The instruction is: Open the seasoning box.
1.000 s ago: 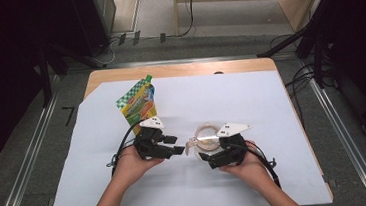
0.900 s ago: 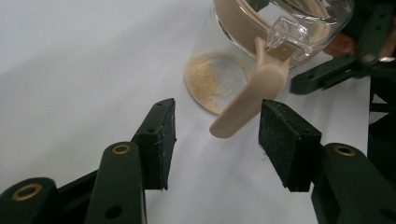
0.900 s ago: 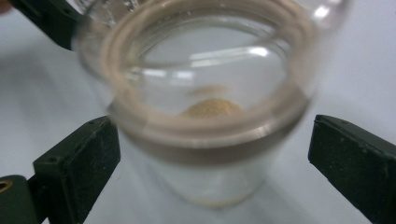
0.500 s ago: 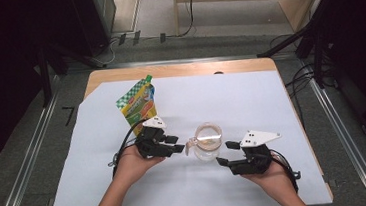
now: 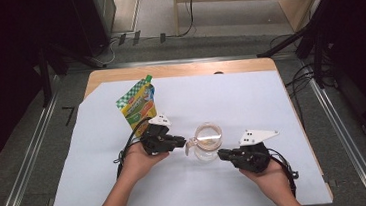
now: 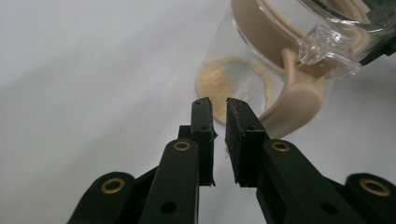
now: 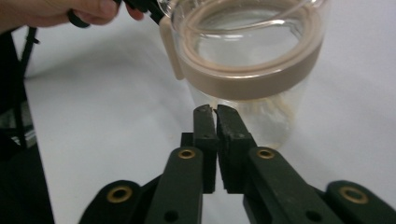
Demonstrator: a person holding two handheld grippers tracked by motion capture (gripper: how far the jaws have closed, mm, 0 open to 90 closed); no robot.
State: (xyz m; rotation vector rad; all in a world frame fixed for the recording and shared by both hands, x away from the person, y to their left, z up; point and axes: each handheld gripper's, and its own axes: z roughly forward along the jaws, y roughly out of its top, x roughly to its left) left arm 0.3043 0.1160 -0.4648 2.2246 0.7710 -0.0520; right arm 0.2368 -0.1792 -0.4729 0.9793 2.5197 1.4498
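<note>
The left gripper (image 5: 183, 143) has been closing its jaws, and now only a thin gap is left with nothing in it. Behind it lies a green snack pouch (image 5: 138, 103) on the white table cover (image 5: 251, 97). Right at its tips stands the clear glass jar (image 5: 208, 142), upright, mouth up, with a tan ring around the top and a little tan powder inside. A tan strap hangs toward this gripper. The right gripper (image 5: 221, 153) points at the jar's other side, close by. Its jaws have just been closing too and now touch, holding nothing.
</note>
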